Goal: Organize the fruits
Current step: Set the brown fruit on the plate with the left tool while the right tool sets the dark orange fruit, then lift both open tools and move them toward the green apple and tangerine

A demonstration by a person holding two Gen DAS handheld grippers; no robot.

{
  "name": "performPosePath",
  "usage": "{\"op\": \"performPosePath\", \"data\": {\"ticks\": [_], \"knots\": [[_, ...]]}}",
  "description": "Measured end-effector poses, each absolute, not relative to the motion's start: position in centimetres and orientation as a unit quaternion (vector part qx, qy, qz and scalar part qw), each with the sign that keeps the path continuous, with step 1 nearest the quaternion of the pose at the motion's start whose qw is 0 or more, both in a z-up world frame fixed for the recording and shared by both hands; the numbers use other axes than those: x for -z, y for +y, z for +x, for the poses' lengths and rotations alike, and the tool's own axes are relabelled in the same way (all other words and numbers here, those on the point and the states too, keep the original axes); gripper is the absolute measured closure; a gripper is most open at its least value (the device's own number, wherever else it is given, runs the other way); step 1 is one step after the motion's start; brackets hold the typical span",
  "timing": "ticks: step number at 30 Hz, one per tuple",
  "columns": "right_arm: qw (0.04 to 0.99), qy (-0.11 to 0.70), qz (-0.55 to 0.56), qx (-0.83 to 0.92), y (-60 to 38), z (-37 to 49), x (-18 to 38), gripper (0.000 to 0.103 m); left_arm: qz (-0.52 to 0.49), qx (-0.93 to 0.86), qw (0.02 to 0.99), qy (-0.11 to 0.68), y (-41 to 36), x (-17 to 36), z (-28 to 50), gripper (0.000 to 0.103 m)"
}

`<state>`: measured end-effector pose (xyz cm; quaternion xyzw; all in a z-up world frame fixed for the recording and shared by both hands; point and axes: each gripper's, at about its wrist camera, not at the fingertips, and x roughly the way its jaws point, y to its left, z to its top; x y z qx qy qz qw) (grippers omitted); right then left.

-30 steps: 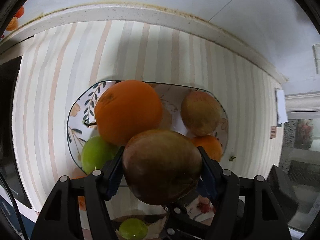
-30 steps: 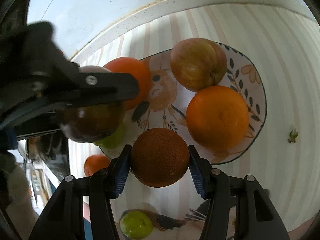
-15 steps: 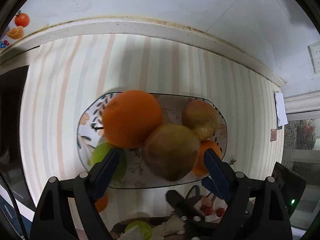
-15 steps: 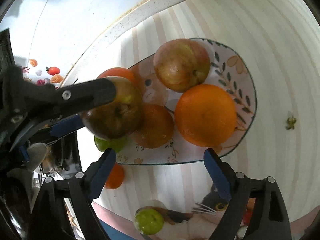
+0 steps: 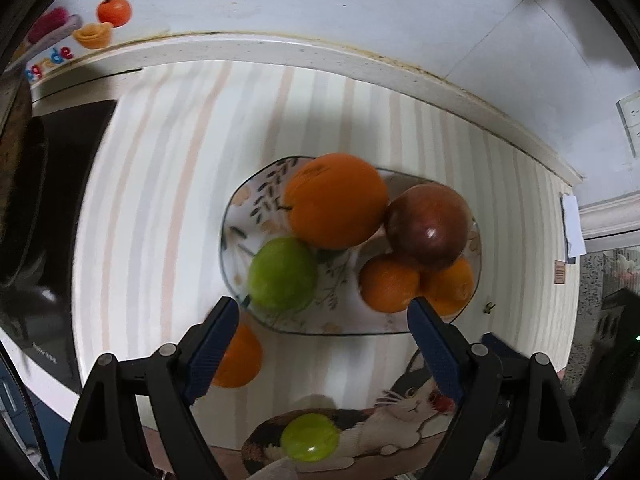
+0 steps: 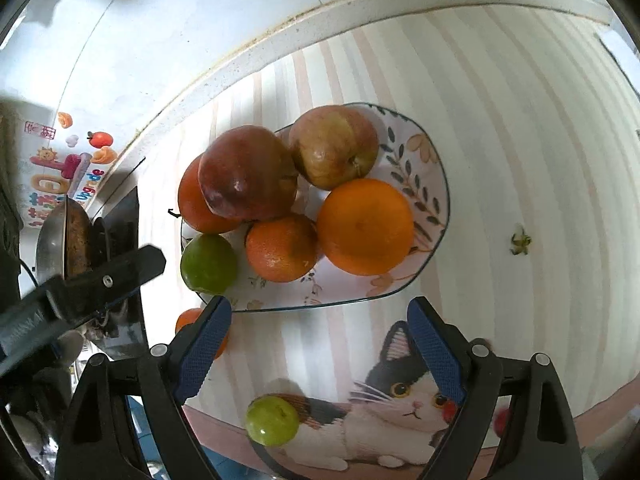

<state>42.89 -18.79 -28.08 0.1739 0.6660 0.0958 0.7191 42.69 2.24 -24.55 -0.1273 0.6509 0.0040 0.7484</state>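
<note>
A: What lay on the striped cloth?

B: The leaf-patterned plate sat near its middle, heaped with fruit: a large orange, a dark red apple perched on top, a paler apple behind, a small orange in front and a green fruit at the rim.

A: And the tongs?

B: The left gripper and the right gripper both hung above the plate's near edge, jaws having just spread wide, nothing between them.

A: Anything off the plate?

B: A loose orange just beside it, and a small green fruit nearer, on the cat print.
</note>
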Motion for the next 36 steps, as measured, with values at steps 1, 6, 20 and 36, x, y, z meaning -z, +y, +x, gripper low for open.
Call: {"op": "performPosePath", "data": {"ticks": [1,6,20,36], "knots": [[0.722,0.666,0.164,-0.091,-18.7,42.8,27.8,0.008,-0.123,-0.01,0.752,0.648,2.3,24.3,42.3,0.017],[0.756,0.647,0.079,-0.058,-18.2,41.2,24.8,0.007,-0.077,-0.035,0.779,0.622,2.0,22.3,39.6,0.017],[0.816,0.577,0.023,-0.038,-19.8,35.5,16.0,0.005,-0.054,-0.052,0.82,0.567,0.9,15.8,31.9,0.017],[0.749,0.638,0.112,-0.136,-18.1,32.6,19.0,0.005,-0.077,-0.108,0.802,0.583,5.4,17.2,29.2,0.012]]}}
